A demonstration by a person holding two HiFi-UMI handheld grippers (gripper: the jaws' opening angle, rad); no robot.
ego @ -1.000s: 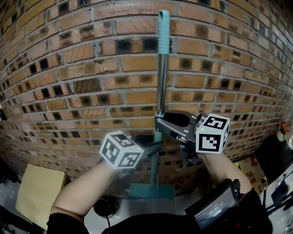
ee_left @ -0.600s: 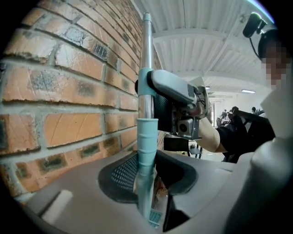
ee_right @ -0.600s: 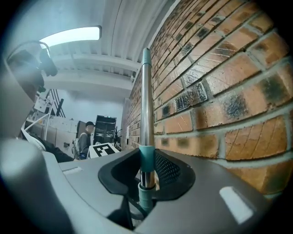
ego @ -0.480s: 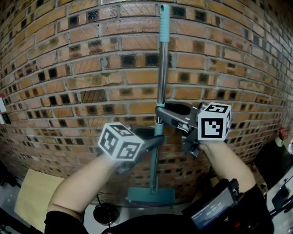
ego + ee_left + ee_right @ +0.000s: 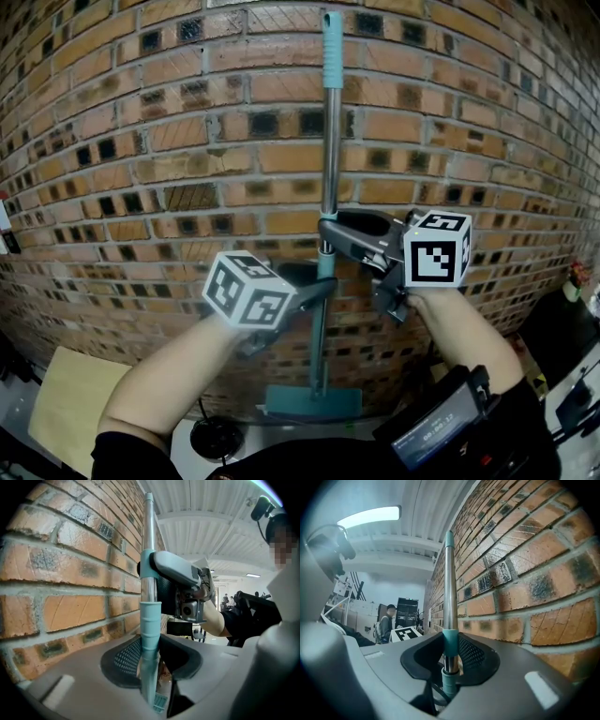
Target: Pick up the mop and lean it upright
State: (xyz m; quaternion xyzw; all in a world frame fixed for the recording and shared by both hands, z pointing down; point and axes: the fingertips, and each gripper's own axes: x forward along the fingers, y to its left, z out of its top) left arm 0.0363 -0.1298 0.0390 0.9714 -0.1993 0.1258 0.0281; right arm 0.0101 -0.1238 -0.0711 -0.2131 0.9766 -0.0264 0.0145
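Observation:
The mop stands upright against the brick wall (image 5: 187, 141). Its metal handle (image 5: 330, 141) has a teal tip, and its teal flat head (image 5: 314, 403) rests on the floor. My left gripper (image 5: 319, 289) is shut on the lower teal sleeve of the handle (image 5: 151, 620), which sits between the dark pads (image 5: 123, 660). My right gripper (image 5: 328, 234) is shut higher up, on the teal collar (image 5: 450, 641) where the metal tube begins. The right gripper (image 5: 180, 576) also shows above in the left gripper view.
The brick wall fills the view just behind the mop. On the floor lie a beige board (image 5: 70, 412) at the left and a round black object (image 5: 217, 436) near the mop head. A person (image 5: 386, 620) stands far back in the room.
The head view has shifted a little, so the mop and both grippers sit slightly higher in it. Both grips on the handle look the same.

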